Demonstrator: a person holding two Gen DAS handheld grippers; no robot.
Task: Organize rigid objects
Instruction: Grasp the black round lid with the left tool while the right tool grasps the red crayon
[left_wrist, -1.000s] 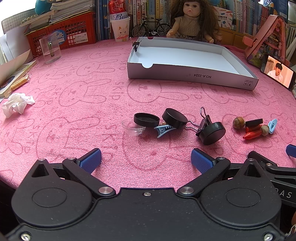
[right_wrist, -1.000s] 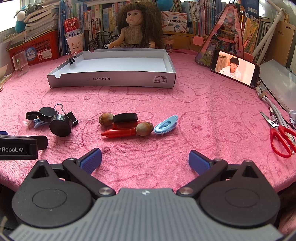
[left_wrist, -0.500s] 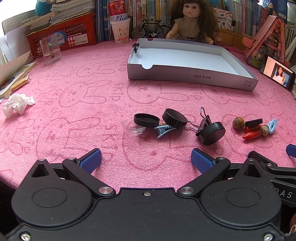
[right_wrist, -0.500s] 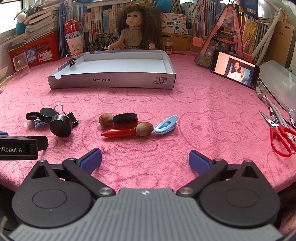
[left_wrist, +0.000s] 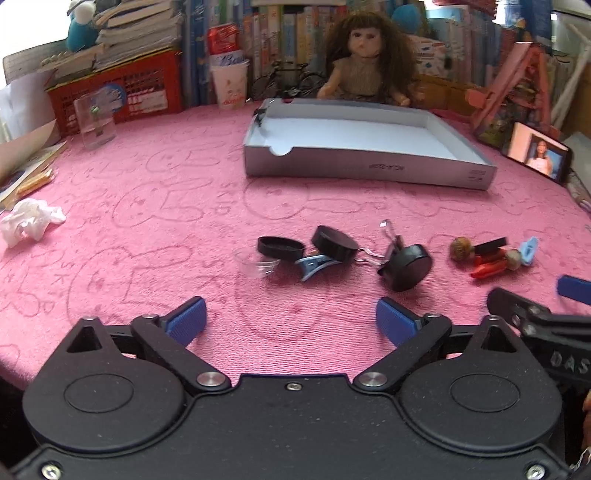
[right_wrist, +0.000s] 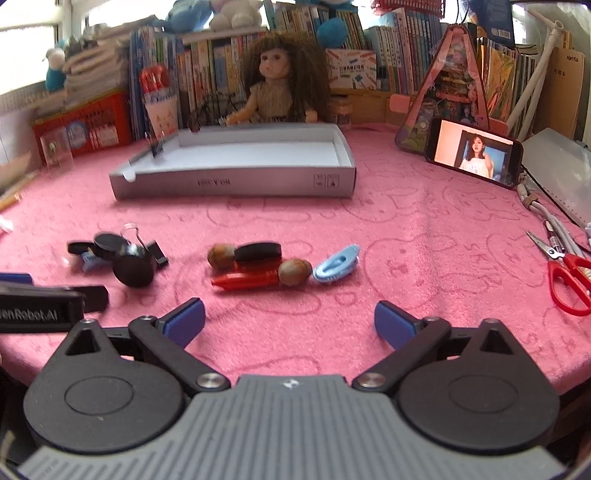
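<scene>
Small objects lie scattered on the pink cloth. In the left wrist view: three black round lids (left_wrist: 280, 247), a clear cup (left_wrist: 256, 263), a blue clip (left_wrist: 314, 265) and a binder clip (left_wrist: 391, 240). In the right wrist view: two nuts (right_wrist: 294, 272), a red piece (right_wrist: 245, 280), a black oval piece (right_wrist: 257, 252) and a light blue clip (right_wrist: 336, 264). An open white box (left_wrist: 365, 147) stands behind them, also in the right wrist view (right_wrist: 236, 181). My left gripper (left_wrist: 290, 323) is open and empty short of the lids. My right gripper (right_wrist: 288, 325) is open and empty short of the nuts.
A doll (right_wrist: 280, 88) and books stand behind the box. A phone (right_wrist: 474, 153) leans at the right, with red scissors (right_wrist: 569, 273) near the right edge. A clear holder (left_wrist: 94, 122), a red basket (left_wrist: 122, 92) and crumpled tissue (left_wrist: 29, 221) are at the left.
Both grippers have lifted and tilted slightly; the views are blurred by motion. The objects on the cloth have not moved. Both grippers stay open.
</scene>
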